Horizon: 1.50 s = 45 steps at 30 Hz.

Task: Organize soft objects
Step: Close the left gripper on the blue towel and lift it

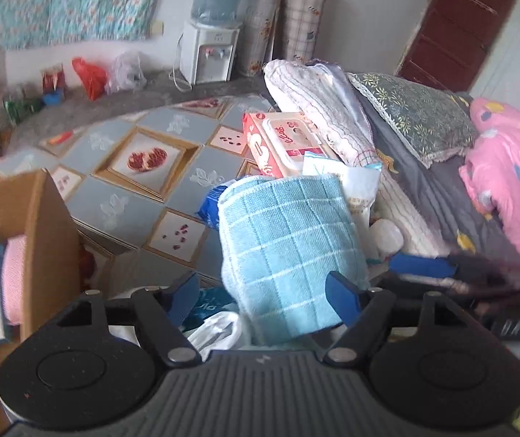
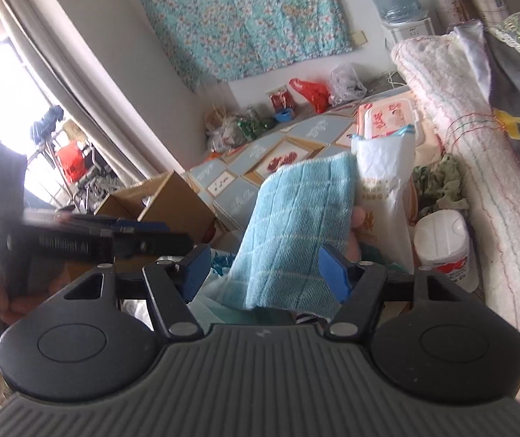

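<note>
A: Where's the light blue checked terry towel [image 1: 289, 251]?

B: Upright on the cluttered bed, between the blue pads of the left gripper [image 1: 263, 296] and also the right gripper [image 2: 265, 273]. Both stand spread, neither pinching it.

A: Its long axis?

B: Rising away from the tongs, leaning slightly. One towel, two grippers, one cardboard box [image 1: 47, 240] at left.
</note>
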Tool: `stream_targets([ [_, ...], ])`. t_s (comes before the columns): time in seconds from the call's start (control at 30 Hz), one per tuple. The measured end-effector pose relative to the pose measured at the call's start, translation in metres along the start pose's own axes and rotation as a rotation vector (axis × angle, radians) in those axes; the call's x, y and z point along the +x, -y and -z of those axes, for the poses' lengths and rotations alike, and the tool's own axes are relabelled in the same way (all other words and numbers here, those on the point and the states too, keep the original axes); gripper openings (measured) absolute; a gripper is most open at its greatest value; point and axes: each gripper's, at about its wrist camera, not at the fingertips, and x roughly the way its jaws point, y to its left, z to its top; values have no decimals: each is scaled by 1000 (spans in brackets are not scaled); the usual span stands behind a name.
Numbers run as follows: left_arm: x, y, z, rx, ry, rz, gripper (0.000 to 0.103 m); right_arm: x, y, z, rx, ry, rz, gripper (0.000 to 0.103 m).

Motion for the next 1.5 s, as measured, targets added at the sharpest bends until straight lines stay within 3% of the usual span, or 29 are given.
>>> stream_targets([
  [0.23, 33, 3, -18, -49, -56, 58, 83, 31, 2, 2, -61, -40, 44, 74],
  [0.37, 54, 3, -24, -93, -97, 66, 88, 44, 0, 4, -96, -44, 66, 74],
  [0.6, 75, -2, -28, -171, -152, 119, 88, 50, -7, 8, -168, -22, 107, 75],
  [0.7, 76, 1, -29, -179, -142, 156, 88, 51, -10, 10, -204, -4, 129, 69],
  [0.83, 76, 8, -29, -173, -145, 199, 88, 55, -17, 14, -277, 16, 173, 49],
  [1.1, 79, 10, -29, -188, -153, 211, 81, 55, -38, 26, -441, 57, 219, 26],
  [1.33, 75, -2, -26, -205, -160, 191, 52, 53, -60, 32, -507, 61, 148, 20],
  [1.37, 74, -4, -25, -208, -159, 188, 43, 53, -65, 35, -515, 62, 137, 20],
  [1.5, 68, -12, -21, -197, -150, 152, 22, 55, -78, 37, -515, 51, 104, 20],
])
